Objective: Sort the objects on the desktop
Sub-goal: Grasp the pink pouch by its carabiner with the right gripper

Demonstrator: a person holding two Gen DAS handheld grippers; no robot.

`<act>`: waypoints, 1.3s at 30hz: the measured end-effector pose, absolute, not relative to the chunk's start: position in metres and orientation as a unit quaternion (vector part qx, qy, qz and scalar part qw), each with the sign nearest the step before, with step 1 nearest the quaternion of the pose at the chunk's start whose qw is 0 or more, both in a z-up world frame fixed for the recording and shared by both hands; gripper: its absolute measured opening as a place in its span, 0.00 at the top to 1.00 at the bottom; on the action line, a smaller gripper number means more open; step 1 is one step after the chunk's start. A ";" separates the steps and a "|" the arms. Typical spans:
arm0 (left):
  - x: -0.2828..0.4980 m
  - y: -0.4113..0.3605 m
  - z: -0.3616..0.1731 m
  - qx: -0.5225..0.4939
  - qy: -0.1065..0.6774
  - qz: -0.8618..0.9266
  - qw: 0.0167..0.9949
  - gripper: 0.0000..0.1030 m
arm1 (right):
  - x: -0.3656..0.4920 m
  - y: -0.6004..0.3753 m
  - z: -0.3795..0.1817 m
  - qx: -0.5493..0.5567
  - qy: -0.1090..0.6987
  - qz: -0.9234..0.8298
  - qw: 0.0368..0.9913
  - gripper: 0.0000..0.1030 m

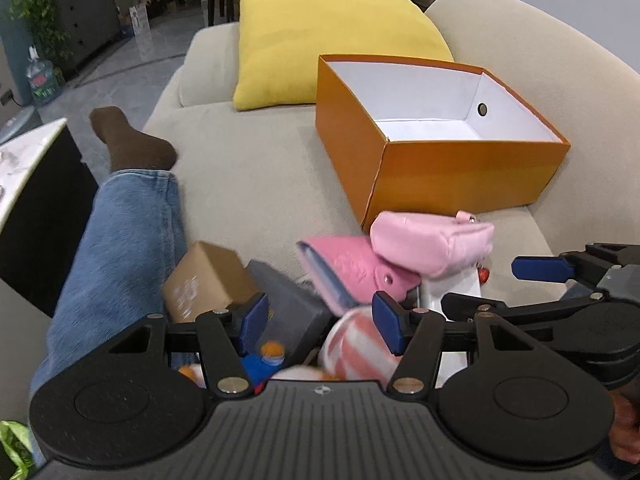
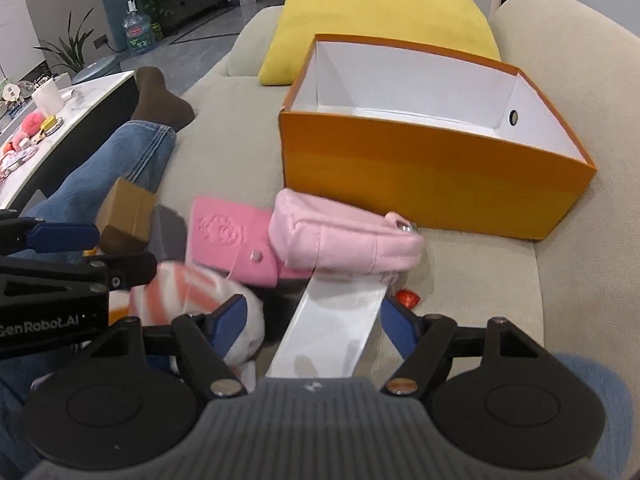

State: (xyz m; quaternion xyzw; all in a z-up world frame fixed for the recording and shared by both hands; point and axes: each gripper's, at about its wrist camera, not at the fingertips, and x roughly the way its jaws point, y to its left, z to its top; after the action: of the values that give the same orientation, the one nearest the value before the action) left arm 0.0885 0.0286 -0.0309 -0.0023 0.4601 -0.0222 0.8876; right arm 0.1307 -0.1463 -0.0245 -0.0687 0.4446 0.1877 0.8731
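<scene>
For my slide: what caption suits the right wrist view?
Open right claw over a white box, pink pouch and empty orange box beyond.

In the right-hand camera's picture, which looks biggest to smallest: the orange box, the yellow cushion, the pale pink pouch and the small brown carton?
1. orange box
2. yellow cushion, though it lies farther off and is partly hidden
3. pale pink pouch
4. small brown carton

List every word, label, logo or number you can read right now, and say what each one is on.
"GenRobot.AI": white lettering on the black body of the left tool, seen from the right wrist view.
Brown cardboard box: pale print on its side, too blurred to read.
Pink wallet: embossed flower-like emblem, no letters legible.
Water jug on the floor: label too small to read.
Orange box: no text visible.
</scene>
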 end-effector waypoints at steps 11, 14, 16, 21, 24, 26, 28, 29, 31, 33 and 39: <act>0.128 0.025 -0.040 -0.016 0.478 -0.043 0.877 0.34 | 0.169 -0.151 -0.034 -0.092 0.468 0.183 0.860 0.23; 0.133 0.012 -0.039 0.006 0.476 -0.060 0.877 0.34 | 0.169 -0.155 -0.034 -0.098 0.473 0.170 0.859 0.23; 0.136 0.003 -0.039 0.016 0.476 -0.074 0.876 0.34 | 0.171 -0.160 -0.033 -0.109 0.476 0.155 0.859 0.24; 0.144 -0.014 -0.032 0.015 0.465 -0.094 0.880 0.34 | 0.188 -0.184 -0.020 -0.070 0.488 0.132 0.860 0.24; 0.150 -0.023 -0.032 0.016 0.465 -0.102 0.879 0.36 | 0.195 -0.197 -0.012 -0.055 0.479 0.109 0.869 0.25; 0.157 -0.030 -0.037 0.024 0.473 -0.103 0.875 0.41 | 0.201 -0.203 -0.013 -0.035 0.483 0.100 0.869 0.27; 0.163 -0.035 -0.042 0.025 0.481 -0.105 0.870 0.43 | 0.209 -0.207 -0.019 -0.005 0.497 0.102 0.862 0.31; 0.165 -0.036 -0.043 0.024 0.485 -0.108 0.868 0.45 | 0.213 -0.209 -0.023 0.014 0.507 0.103 0.856 0.32; 0.167 -0.037 -0.045 0.026 0.492 -0.113 0.863 0.48 | 0.219 -0.210 -0.030 0.039 0.521 0.105 0.846 0.32; 0.171 -0.038 -0.049 0.030 0.505 -0.116 0.855 0.54 | 0.224 -0.211 -0.038 0.058 0.533 0.102 0.838 0.32; 0.174 -0.033 -0.061 0.024 0.534 -0.124 0.836 0.60 | 0.240 -0.213 -0.063 0.122 0.580 0.109 0.798 0.32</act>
State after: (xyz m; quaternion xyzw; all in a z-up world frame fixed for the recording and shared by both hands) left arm 0.1736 -0.0332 -0.0605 0.0238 0.5342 -0.1241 0.8358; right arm 0.2400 -0.2127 -0.0625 0.1223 0.5797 0.1088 0.7982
